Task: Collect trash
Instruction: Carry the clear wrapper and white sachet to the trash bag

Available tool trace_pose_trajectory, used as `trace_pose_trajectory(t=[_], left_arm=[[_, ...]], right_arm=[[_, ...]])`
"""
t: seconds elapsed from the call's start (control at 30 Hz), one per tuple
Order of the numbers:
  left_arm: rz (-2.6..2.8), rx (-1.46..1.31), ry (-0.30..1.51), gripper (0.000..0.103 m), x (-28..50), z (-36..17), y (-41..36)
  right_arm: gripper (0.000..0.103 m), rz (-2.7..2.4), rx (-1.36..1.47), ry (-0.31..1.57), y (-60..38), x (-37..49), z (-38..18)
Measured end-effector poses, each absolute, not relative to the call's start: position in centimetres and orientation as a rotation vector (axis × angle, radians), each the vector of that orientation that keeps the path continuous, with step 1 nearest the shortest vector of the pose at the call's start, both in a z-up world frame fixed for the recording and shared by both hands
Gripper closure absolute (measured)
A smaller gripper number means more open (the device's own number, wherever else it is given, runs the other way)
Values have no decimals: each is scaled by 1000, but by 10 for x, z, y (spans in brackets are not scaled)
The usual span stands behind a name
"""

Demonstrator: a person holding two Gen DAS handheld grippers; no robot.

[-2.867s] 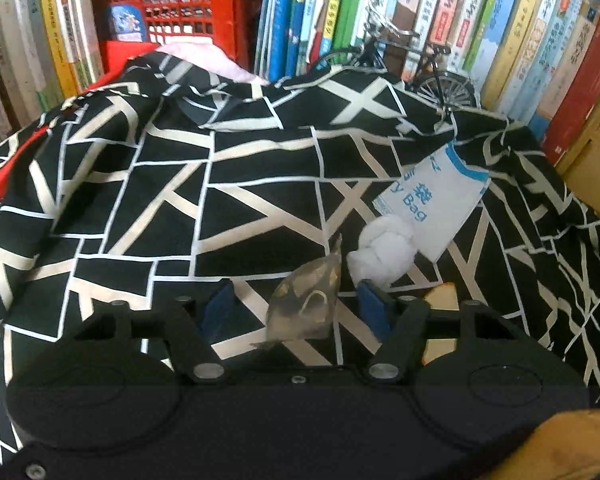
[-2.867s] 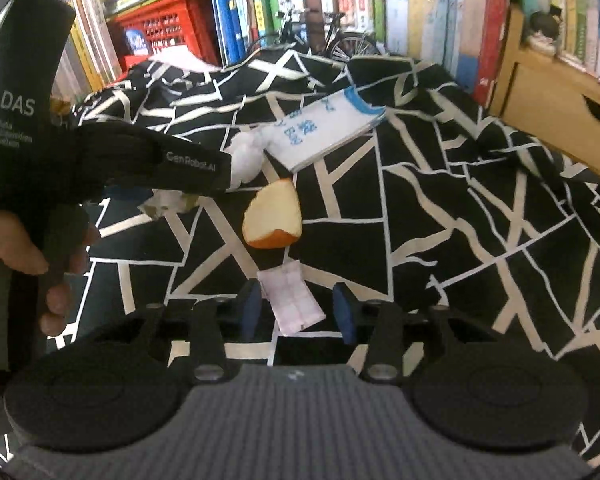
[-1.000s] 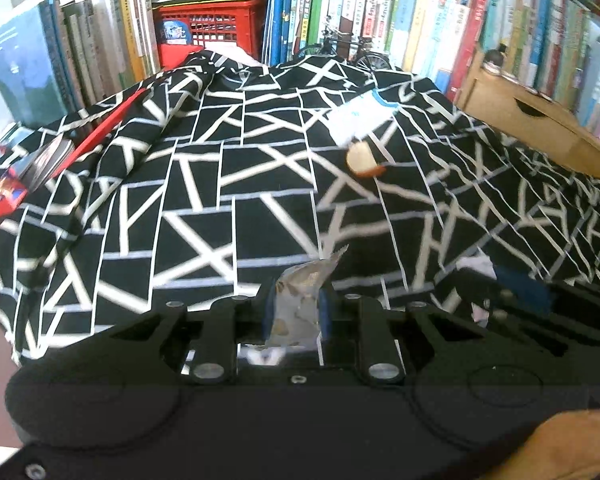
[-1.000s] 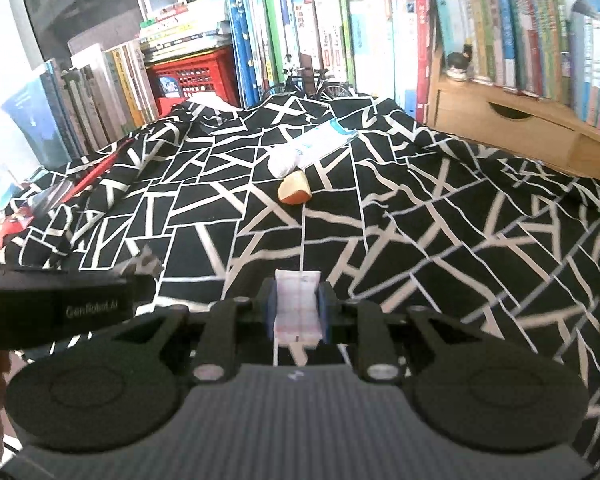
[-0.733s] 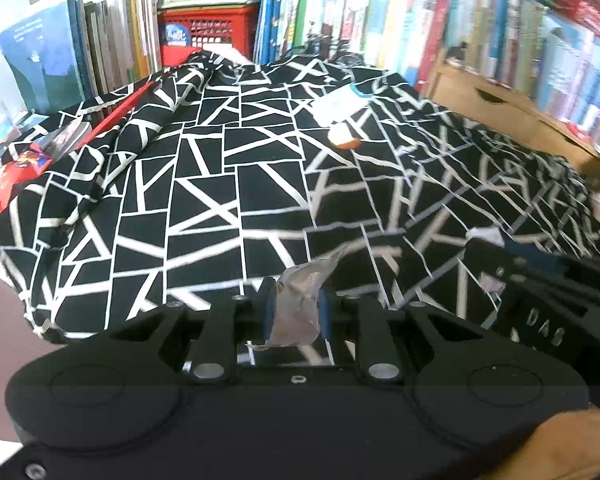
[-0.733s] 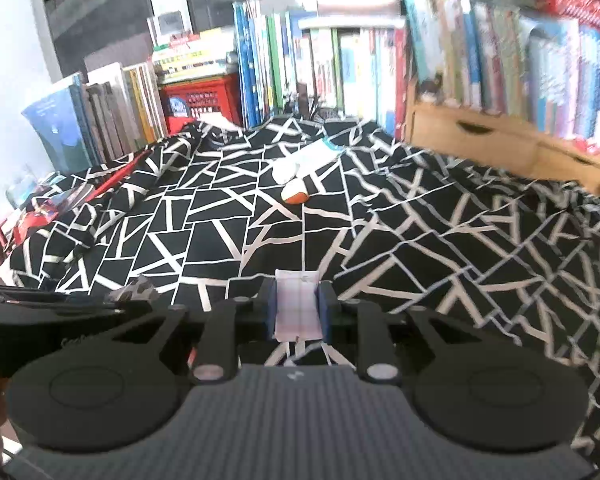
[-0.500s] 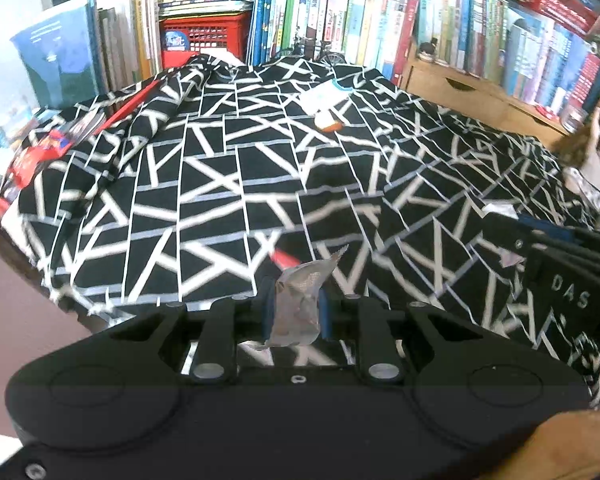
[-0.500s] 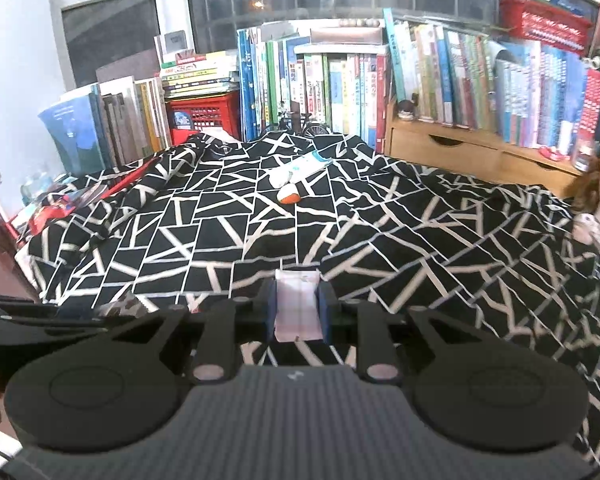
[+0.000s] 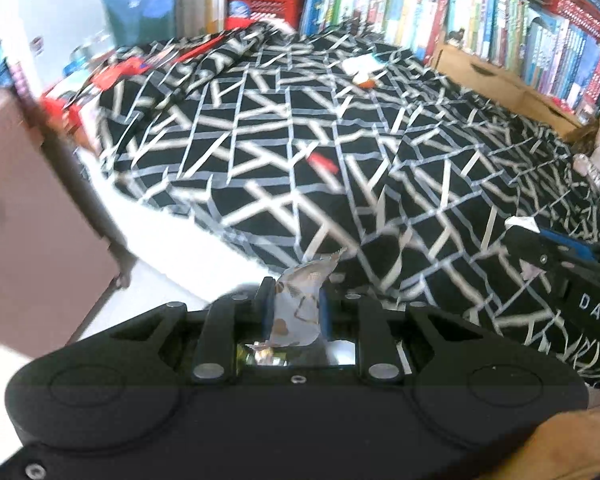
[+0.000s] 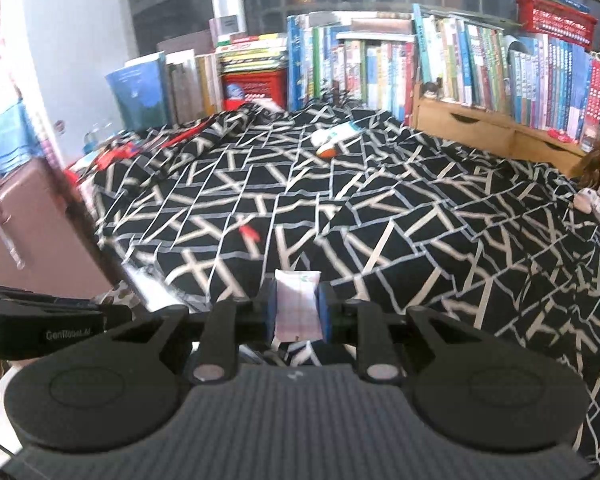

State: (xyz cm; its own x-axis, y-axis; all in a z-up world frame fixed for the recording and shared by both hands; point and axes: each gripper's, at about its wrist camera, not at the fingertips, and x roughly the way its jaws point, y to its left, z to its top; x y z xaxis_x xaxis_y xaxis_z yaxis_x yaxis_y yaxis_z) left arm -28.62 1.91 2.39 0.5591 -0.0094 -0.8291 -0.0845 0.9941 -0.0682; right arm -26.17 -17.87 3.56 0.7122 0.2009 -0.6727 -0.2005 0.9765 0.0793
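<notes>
Partly hidden: wrapper (image 9: 298, 304) behind jaws.

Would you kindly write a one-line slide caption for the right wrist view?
Right gripper shut on a white packet above the black-and-white cloth, bookshelves behind.

I see a counter draped in a black cloth (image 10: 400, 216) with white crossing lines, rumpled along its edges. Taking the orange-and-white wedge (image 10: 327, 151) as my landmark: a white ball of tissue (image 10: 320, 137) sits touching it on the far side, and a white packet with blue print (image 10: 346, 130) lies just beyond that. A small red scrap (image 10: 249, 233) lies well nearer to me than the wedge, slightly left, toward the cloth's near edge.
</notes>
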Motion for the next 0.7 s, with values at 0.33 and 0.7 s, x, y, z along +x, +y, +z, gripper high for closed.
trace_pose_trajectory(t=[0.33,0.7], left_arm=[[129,-157,1045,83,-352,-7,19],[151,-211,1143,83,-346,-77,59]], right_arm=[[76,326,-19,796,-166,-307,12],[76,356,-28,882,-129,-307,-43]])
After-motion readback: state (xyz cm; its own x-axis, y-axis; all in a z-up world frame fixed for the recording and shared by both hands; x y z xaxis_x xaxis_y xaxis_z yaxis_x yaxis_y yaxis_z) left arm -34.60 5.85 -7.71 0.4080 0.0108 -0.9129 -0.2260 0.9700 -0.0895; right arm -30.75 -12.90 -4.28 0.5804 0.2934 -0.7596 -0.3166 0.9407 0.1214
